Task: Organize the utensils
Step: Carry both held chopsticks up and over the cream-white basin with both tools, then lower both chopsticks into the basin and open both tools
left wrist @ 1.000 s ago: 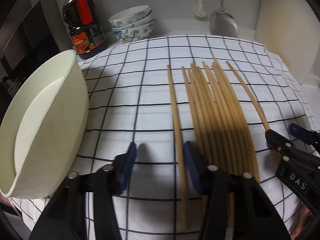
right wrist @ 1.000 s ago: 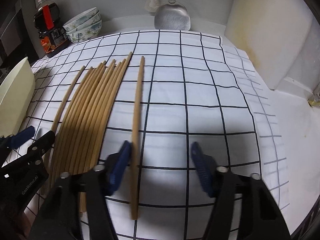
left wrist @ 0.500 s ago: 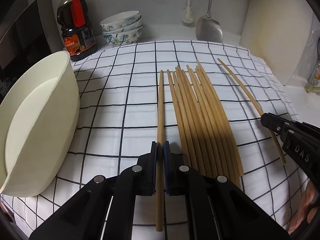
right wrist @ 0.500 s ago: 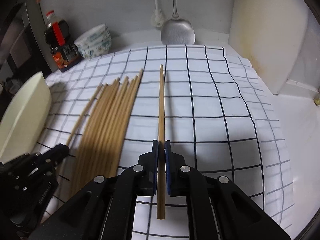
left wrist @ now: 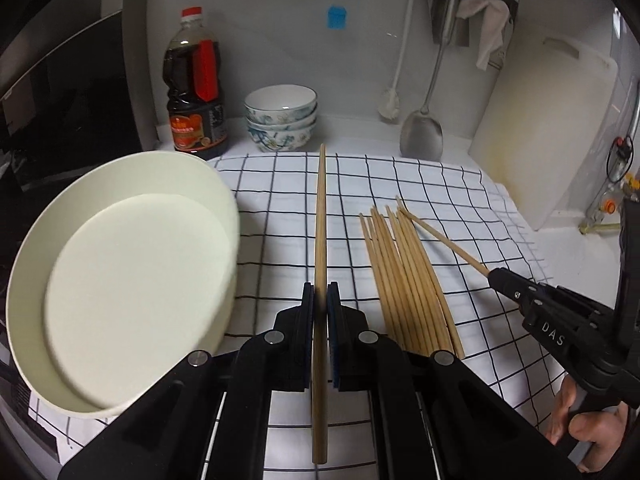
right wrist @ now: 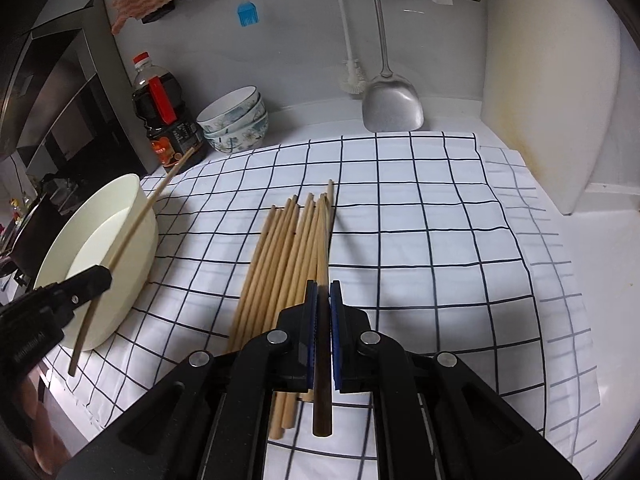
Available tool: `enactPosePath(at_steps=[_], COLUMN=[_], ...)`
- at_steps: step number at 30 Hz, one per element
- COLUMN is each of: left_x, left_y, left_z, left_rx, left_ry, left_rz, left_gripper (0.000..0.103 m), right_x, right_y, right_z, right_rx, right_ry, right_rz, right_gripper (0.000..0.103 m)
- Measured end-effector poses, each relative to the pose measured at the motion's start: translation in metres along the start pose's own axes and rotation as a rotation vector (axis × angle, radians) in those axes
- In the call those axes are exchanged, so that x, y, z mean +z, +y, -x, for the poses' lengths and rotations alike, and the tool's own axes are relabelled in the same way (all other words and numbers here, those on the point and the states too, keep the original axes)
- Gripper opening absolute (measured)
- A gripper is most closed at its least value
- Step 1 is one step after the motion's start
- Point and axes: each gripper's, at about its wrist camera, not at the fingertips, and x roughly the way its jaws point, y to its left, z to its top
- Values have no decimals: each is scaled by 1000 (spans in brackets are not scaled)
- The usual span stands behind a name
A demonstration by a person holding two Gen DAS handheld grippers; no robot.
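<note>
My left gripper (left wrist: 320,300) is shut on one wooden chopstick (left wrist: 320,220) and holds it lifted beside the cream bowl (left wrist: 120,280). In the right wrist view that left gripper (right wrist: 96,280) holds its chopstick (right wrist: 136,220) across the bowl's rim (right wrist: 132,184). My right gripper (right wrist: 323,298) is shut on another chopstick (right wrist: 322,240), above the bundle of several chopsticks (right wrist: 280,256) lying on the checked cloth (right wrist: 420,220). The right gripper (left wrist: 504,280) and its chopstick (left wrist: 444,240) show at the right of the left wrist view, over the bundle (left wrist: 408,280).
A dark sauce bottle (left wrist: 196,92) and stacked patterned bowls (left wrist: 281,120) stand at the back. A metal spatula (left wrist: 422,132) and a brush (left wrist: 390,106) hang on the wall. A white cutting board (left wrist: 548,128) leans at the right. A dark appliance (right wrist: 60,100) is at the left.
Both grippers closed on a chopstick each and lifted them off the cloth. The left one moved toward the bowl; the right one moved over the bundle.
</note>
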Motion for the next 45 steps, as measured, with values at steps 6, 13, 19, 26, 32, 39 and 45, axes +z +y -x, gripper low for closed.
enactPosePath(at_steps=[6, 13, 19, 26, 32, 39, 45], left_x=[5, 13, 22, 21, 11, 5, 2], left_y=[23, 55, 94, 159, 205, 227, 230], left_z=[20, 45, 61, 53, 33, 16, -1], left_rx=[-25, -34, -3, 35, 59, 81, 83], left_ry=[-23, -58, -81, -66, -24, 7, 39], left_rz=[28, 67, 103, 167, 217, 229, 225], left_gripper=[7, 7, 7, 7, 7, 7, 7], right_x=[3, 11, 22, 36, 34, 31, 28], right_y=[5, 40, 105, 183, 234, 264, 272], right_z=[13, 31, 27, -7, -43, -72, -85], right_rx=[13, 107, 217, 294, 296, 279, 263], right_ry=[-40, -89, -107, -64, 8, 58, 97], right_rz=[-9, 8, 60, 125, 186, 220, 231], right_gripper=[6, 6, 6, 6, 6, 6, 6])
